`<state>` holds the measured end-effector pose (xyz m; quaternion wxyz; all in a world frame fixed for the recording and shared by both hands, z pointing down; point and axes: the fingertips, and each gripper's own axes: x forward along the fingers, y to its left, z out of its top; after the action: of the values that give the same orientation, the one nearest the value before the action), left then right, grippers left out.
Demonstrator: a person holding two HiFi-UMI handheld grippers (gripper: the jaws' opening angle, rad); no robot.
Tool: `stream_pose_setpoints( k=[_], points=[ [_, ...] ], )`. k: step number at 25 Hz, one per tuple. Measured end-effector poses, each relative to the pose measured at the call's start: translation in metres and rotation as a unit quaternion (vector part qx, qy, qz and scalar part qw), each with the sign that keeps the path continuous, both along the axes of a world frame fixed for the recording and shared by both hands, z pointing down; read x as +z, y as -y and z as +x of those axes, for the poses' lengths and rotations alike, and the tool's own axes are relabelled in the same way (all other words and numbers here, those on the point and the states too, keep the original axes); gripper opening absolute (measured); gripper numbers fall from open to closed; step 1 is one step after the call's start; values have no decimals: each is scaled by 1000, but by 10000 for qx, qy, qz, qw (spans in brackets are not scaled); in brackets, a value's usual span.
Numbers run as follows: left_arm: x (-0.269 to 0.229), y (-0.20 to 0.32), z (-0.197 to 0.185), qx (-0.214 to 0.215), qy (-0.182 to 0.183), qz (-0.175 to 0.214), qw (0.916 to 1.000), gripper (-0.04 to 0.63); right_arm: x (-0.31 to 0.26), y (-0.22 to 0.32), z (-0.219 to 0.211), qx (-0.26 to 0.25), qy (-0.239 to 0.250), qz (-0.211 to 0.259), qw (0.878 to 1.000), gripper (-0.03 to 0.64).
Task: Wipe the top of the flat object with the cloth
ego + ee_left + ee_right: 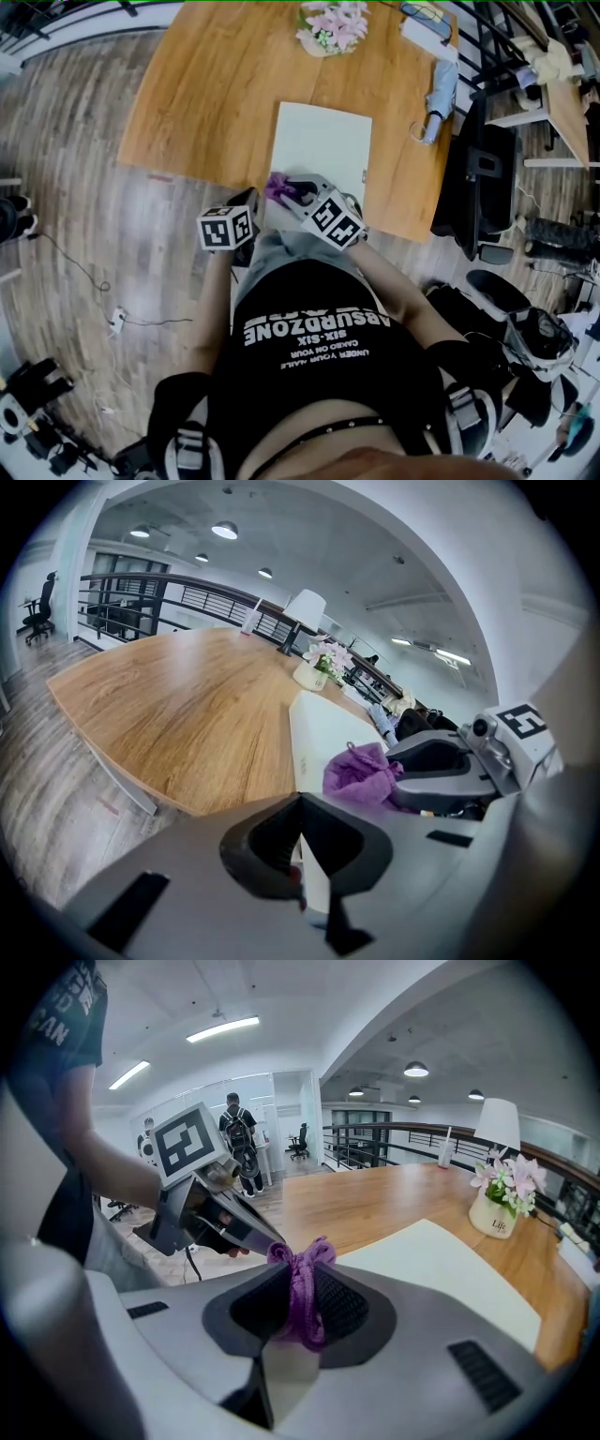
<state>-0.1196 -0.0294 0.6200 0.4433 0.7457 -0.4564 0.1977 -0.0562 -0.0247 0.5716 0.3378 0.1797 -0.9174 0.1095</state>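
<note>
Your right gripper point(292, 187) has its jaws clamped on the small purple bunched cloth point(277, 186). In the right gripper view the cloth point(302, 1255) is pinched between the two dark pads, and a knot of it pokes out past the tips.

The cloth sits at the 6 o'clock edge of the flat cream rectangular board point(323, 141), near the board's 7 o'clock corner. From the left gripper view it seems to rest on the board, though contact is hard to confirm.

The board lies flat on the light wooden table point(206, 94), with its near end at the table's 6 o'clock edge.

Your left gripper point(247, 200) is at about 8 o'clock from the cloth, just beside the right gripper. Its jaw tips are together with nothing between them.

A white pot of pink flowers point(333, 28) stands at 12 o'clock beyond the board. A folded pale grey umbrella point(439, 98) lies at the board's 2 o'clock.
</note>
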Motion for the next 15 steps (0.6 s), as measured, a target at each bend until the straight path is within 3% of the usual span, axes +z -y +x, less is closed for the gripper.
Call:
stream_pose_setpoints(
  k=[15],
  points=[
    [0,13,7,106,-77,7,9999,14,-1,22,4,58,-71,86,9999,98]
  ],
)
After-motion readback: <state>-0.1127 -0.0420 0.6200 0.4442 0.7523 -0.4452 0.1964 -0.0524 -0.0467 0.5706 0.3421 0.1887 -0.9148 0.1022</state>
